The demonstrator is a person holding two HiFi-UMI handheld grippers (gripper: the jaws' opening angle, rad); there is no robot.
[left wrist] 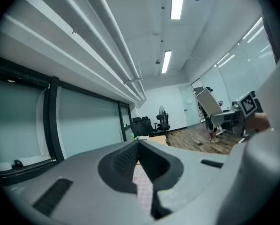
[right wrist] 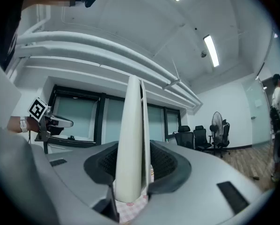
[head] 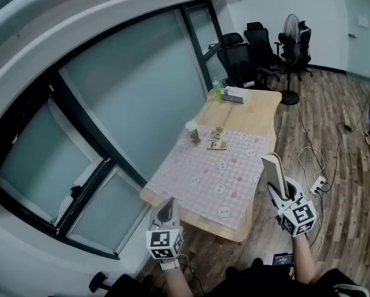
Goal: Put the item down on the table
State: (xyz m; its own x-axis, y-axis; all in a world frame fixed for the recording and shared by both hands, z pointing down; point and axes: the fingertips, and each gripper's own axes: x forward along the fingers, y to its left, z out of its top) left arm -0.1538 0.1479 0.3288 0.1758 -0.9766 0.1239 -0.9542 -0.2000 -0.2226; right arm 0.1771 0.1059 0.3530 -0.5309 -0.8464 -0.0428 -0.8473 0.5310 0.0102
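My right gripper (head: 276, 189) is shut on a flat, cream-white slab (head: 273, 169) that stands upright out of its jaws, off the table's near right corner. In the right gripper view the slab (right wrist: 132, 125) rises on edge between the two dark pads (right wrist: 165, 165). My left gripper (head: 167, 209) hovers at the table's near left corner, its jaws together with nothing in them; in the left gripper view its tips (left wrist: 139, 143) meet over the pink checked cloth (head: 219, 178). That cloth covers the near half of the wooden table (head: 259, 113).
On the table stand a cup (head: 192, 130), a small potted plant (head: 218, 131), a wooden piece (head: 217, 145), a green bottle (head: 217, 89) and a tissue box (head: 234, 95). Office chairs (head: 247, 57) and a fan (head: 290, 33) stand beyond. A glass wall (head: 129, 98) runs along the left; a power strip (head: 317, 183) lies on the floor.
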